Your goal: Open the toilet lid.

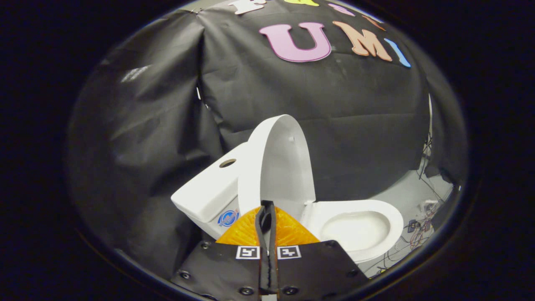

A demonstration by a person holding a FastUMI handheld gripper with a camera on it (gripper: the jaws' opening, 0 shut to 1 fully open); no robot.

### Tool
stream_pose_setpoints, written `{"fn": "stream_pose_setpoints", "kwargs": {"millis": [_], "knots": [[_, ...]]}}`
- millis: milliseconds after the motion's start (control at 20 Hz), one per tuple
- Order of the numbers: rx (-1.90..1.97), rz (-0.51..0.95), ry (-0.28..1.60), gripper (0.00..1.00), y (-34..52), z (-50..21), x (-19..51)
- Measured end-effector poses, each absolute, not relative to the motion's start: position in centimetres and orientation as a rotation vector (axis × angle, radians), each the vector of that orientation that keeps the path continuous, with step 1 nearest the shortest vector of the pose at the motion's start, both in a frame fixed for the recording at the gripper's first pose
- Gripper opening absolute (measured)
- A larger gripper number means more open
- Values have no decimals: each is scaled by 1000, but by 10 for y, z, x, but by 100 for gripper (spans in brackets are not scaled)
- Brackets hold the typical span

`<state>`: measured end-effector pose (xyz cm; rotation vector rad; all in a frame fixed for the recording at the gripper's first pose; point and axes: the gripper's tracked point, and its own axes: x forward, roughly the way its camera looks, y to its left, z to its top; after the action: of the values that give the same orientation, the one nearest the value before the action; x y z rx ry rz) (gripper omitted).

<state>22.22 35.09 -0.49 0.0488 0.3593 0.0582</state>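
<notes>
Gripper (267, 209) fingers pressed together, nothing between them, no gap visible. Toilet (292, 200) just beyond fingertips. Lid (280, 163) raised, standing almost upright, at 12 o'clock from fingertips, leaning against tank (209, 192). Tank at 10 o'clock from fingertips, round hole on top, blue sticker on side. Seat (359, 228) and open bowl at 3 o'clock from fingertips. Black cloth wall (167, 104) behind toilet. Cables (418, 230) on floor at 3 o'clock, past seat.

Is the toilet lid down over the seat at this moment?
No, the lid stands upright against the tank, leaving the seat uncovered beyond the shut fingers.
</notes>
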Motion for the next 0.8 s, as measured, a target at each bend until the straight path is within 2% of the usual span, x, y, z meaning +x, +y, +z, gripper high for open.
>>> {"fn": "stream_pose_setpoints", "kwargs": {"millis": [450,800], "knots": [[4,94,392,1,385,-9,233],[-69,66,408,1,396,-12,238]]}}
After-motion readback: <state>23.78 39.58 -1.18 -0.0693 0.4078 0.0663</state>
